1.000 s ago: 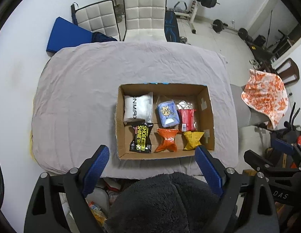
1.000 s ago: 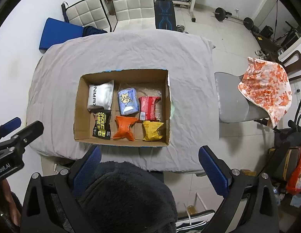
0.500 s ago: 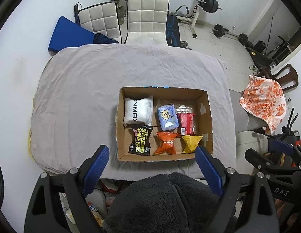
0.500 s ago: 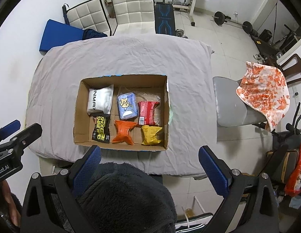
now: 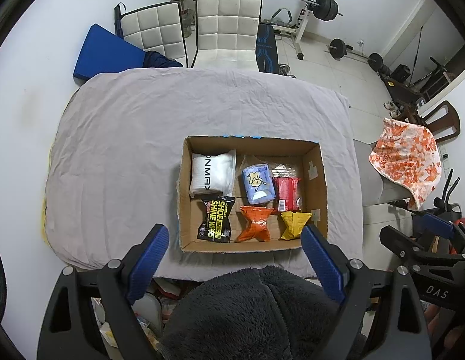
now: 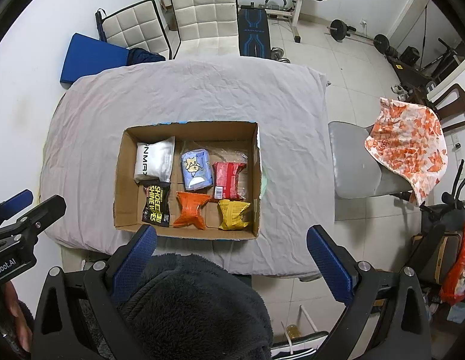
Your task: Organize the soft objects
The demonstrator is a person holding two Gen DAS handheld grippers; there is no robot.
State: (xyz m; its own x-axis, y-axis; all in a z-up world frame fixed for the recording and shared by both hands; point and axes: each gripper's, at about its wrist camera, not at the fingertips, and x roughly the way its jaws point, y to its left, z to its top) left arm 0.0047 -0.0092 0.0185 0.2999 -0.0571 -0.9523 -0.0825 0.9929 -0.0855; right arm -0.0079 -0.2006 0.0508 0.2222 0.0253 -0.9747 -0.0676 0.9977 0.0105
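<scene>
I see cardboard box (image 5: 317, 186) near table's (image 5: 118, 150) front edge: six soft packs inside. Left gripper (image 5: 232, 255), right gripper (image 6: 232, 249) both spread wide, empty.

An open cardboard box (image 5: 317, 180) sits on the sheet-covered worktop (image 5: 127, 150), close to its near edge and toward the right-hand side. 6 soft packets lie flat inside in 2 rows. Far row: a white pouch (image 5: 213, 172) with dark lettering at the left, a pale blue cartoon-printed pack (image 5: 257, 183) in the middle, a red pack (image 5: 287, 190) at the right, over crinkled clear wrap. Near row: a black shoe-wipes sachet (image 5: 216, 219) with yellow lettering, a crumpled orange packet (image 5: 254, 223), and a crumpled yellow packet (image 5: 293, 223).
</scene>
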